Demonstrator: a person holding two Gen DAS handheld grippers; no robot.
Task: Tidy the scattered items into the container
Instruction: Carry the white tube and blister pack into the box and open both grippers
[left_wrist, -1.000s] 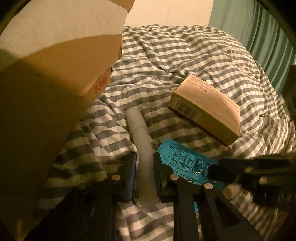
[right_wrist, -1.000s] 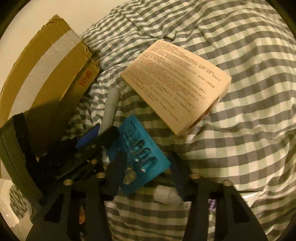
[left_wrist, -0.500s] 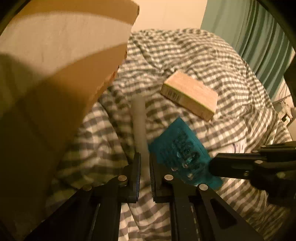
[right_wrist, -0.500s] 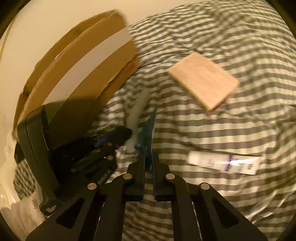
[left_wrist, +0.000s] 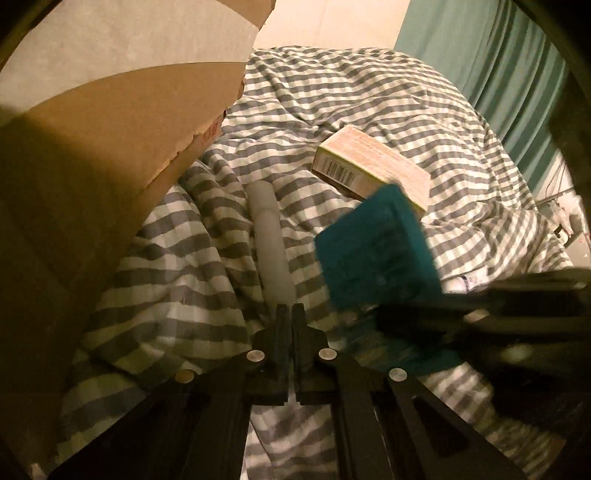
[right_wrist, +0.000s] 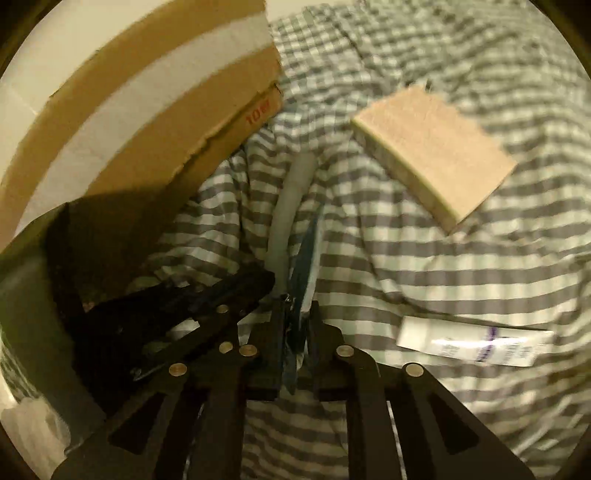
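My left gripper (left_wrist: 289, 314) is shut, with the near end of a long white tube (left_wrist: 269, 236) at its fingertips; the grip itself is hard to make out. The tube also shows in the right wrist view (right_wrist: 290, 206). My right gripper (right_wrist: 297, 310) is shut on a teal blister pack (right_wrist: 304, 254) and holds it edge-on above the bed; the pack shows face-on in the left wrist view (left_wrist: 376, 247). The cardboard box (left_wrist: 92, 147) stands at the left, also in the right wrist view (right_wrist: 147, 107).
A beige carton (left_wrist: 369, 166) lies on the checked bedcover (left_wrist: 369, 99), also in the right wrist view (right_wrist: 436, 147). A small white tube (right_wrist: 472, 341) lies at the right. A green curtain (left_wrist: 498, 66) hangs beyond the bed.
My right gripper has shut on the teal blister pack and lifted it off the bed. My left gripper has closed at the white tube's near end. Both have pulled back and up.
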